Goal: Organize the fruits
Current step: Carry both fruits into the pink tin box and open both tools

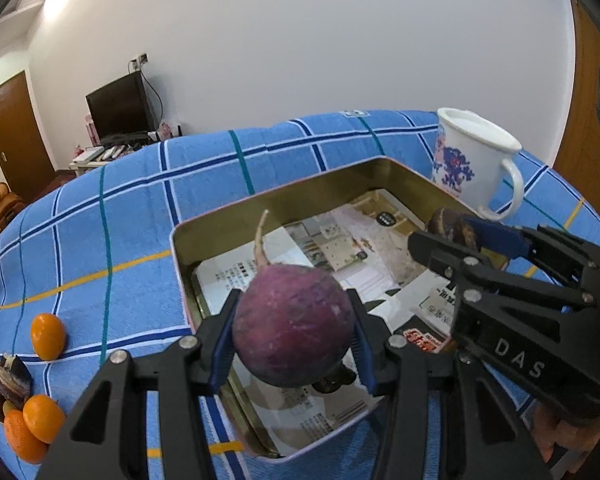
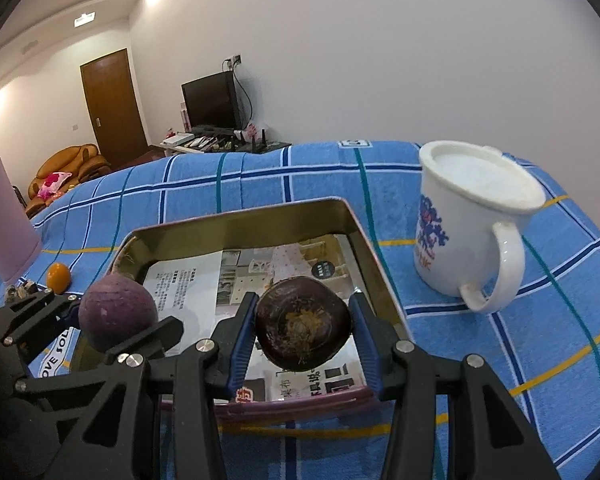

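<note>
Clamping a round purple radish (image 1: 292, 328) between its blue pads, the left gripper (image 1: 294, 342) holds it above the near-left part of a gold-lined metal tin (image 1: 284, 196), root tip pointing up. Beside it, the right gripper (image 2: 304, 330) is closed on a dark brown water chestnut (image 2: 302, 324), held over the tin's near-right area. Printed paper (image 2: 188, 284) lines the tin floor. The tin sits on a blue checked cloth (image 1: 140, 208). A white mug (image 2: 468, 224) with a blue and red pattern stands just right of the tin, apart from it. Left of the tin, well apart, lie three kumquats (image 1: 48, 336) and more dark water chestnuts (image 1: 8, 380) on the cloth.
</note>
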Tool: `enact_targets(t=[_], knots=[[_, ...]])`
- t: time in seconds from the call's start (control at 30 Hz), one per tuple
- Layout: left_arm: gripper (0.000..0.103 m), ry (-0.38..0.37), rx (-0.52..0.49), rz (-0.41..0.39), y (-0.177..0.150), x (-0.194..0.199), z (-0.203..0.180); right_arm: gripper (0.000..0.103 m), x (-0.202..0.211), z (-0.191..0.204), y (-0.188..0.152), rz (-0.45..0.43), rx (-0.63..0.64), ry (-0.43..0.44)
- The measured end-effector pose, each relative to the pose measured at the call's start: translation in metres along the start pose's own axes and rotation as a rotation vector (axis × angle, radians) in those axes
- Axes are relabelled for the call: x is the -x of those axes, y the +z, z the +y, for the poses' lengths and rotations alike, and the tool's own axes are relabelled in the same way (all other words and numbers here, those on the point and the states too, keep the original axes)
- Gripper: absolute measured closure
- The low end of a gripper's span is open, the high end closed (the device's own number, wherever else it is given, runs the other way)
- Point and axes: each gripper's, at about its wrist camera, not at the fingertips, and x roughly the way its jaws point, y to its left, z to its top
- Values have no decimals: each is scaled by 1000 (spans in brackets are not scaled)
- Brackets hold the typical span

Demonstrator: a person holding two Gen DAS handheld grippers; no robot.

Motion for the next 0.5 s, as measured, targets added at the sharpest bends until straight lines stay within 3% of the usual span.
enact_targets(t=[0.2, 0.27, 0.33, 0.43, 0.5], knots=[[49, 58, -19, -40, -2, 2, -2, 55, -1, -1, 0, 0, -5, 16], [37, 92, -32, -71, -2, 7, -3, 53, 1, -1, 0, -10, -10, 24], [18, 112, -37, -104, -2, 12, -2, 49, 3, -2, -1, -20, -19, 32], [2, 144, -44, -167, -4, 25, -1, 40, 12, -5, -1, -71, -43, 38], [0, 164, -50, -207, -6, 33, 0, 31, 23, -8, -1, -137, -64, 43]])
